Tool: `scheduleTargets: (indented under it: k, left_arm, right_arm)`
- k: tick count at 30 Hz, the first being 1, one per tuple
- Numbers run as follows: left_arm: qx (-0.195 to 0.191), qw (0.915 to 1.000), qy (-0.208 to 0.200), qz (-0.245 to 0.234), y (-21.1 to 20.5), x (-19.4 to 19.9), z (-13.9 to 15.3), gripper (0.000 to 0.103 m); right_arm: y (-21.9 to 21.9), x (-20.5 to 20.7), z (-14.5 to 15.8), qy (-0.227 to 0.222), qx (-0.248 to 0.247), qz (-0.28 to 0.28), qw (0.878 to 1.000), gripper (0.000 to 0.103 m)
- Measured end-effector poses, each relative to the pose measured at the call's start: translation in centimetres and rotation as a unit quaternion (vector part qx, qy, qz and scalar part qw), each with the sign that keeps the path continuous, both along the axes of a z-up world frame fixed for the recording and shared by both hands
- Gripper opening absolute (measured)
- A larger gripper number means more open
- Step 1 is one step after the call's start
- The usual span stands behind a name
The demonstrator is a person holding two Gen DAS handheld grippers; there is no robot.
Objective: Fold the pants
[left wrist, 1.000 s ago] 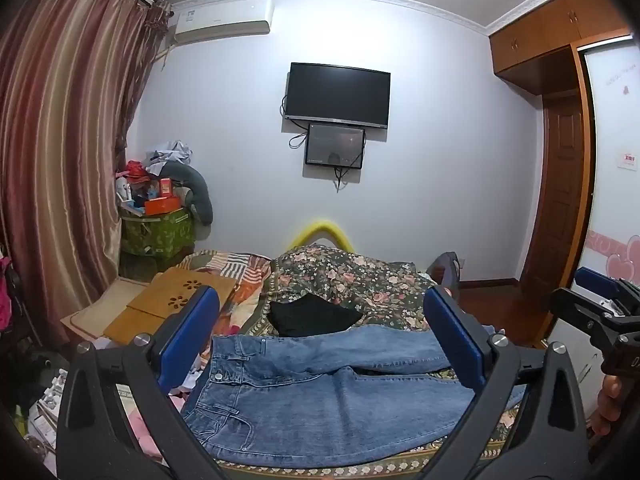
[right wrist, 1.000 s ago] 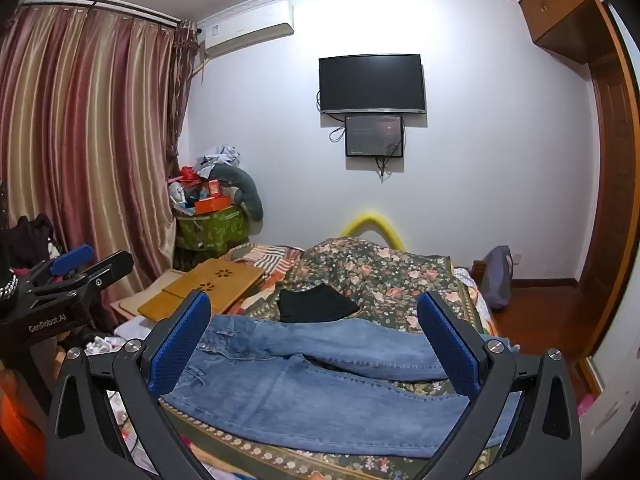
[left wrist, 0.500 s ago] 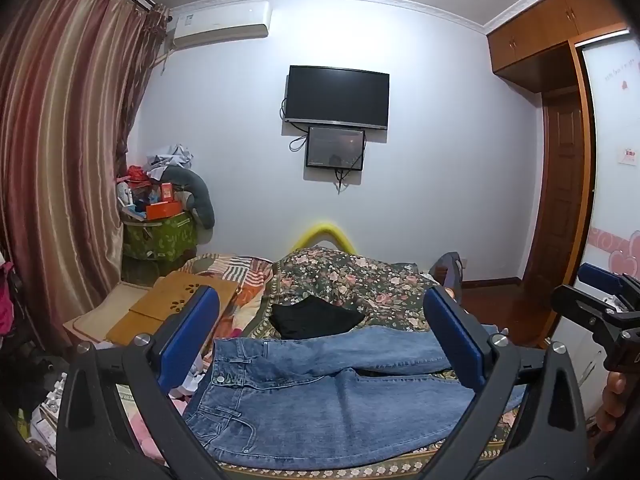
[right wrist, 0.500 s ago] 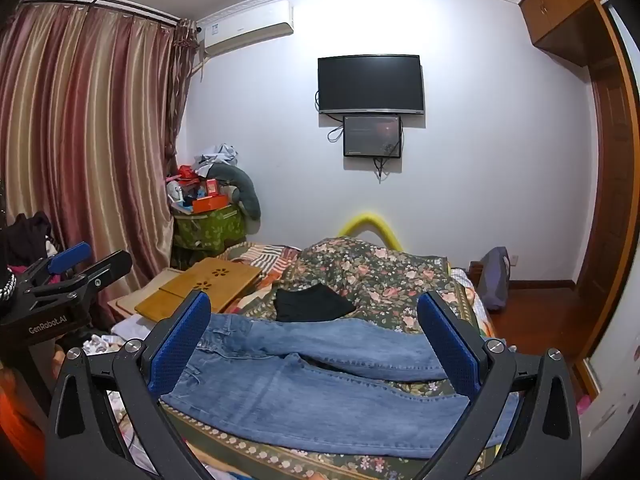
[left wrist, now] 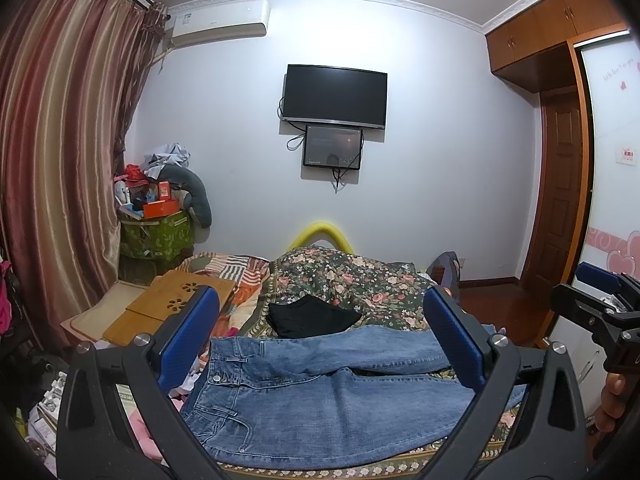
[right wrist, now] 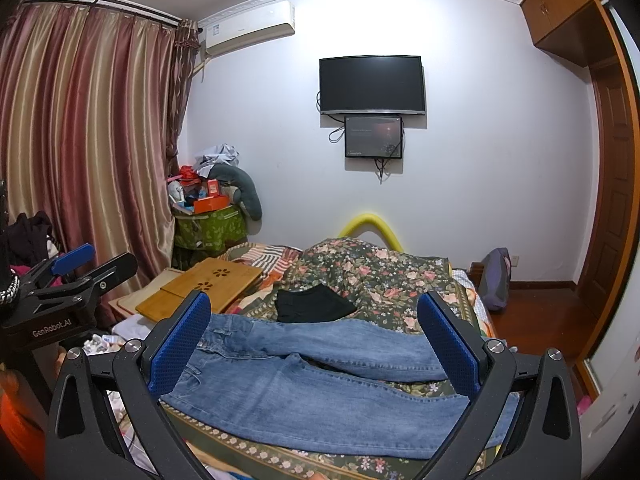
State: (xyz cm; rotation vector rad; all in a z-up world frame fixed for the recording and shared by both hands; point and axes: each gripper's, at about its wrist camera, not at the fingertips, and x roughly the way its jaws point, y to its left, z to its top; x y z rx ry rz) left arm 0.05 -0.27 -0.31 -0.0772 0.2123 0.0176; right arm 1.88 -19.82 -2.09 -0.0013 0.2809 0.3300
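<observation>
Blue jeans (left wrist: 320, 396) lie flat across the near end of the bed, waistband to the left and both legs running right, slightly spread. The right wrist view has the same jeans (right wrist: 320, 388). My left gripper (left wrist: 320, 340) hangs open above and short of them, nothing between its blue pads. My right gripper (right wrist: 314, 338) is likewise open and empty, held off the near edge of the bed. Each gripper shows in the other's view: the right gripper (left wrist: 592, 304) at the right edge, the left gripper (right wrist: 76, 268) at the left edge.
A folded black garment (left wrist: 310, 316) lies behind the jeans on the floral bedspread (left wrist: 360, 280). Wooden lap desks (left wrist: 168, 308) sit at the bed's left. A cluttered green box (left wrist: 156, 232), curtains, a wall TV (left wrist: 335, 96) and a wooden door (left wrist: 560, 200) surround the bed.
Both views have drifted slightly; the jeans lie as before. Both grippers stay open and empty.
</observation>
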Motion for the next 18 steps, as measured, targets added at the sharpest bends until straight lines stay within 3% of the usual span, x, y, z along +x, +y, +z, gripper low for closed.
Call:
scheduleTargets:
  k: [18]
  left_arm:
    - [0.004,1.0000,-0.003,-0.002,-0.25,-0.33,0.43,0.103]
  right_arm:
    - [0.75,-0.48,0.40,0.000,0.000,-0.002,1.000,0.103]
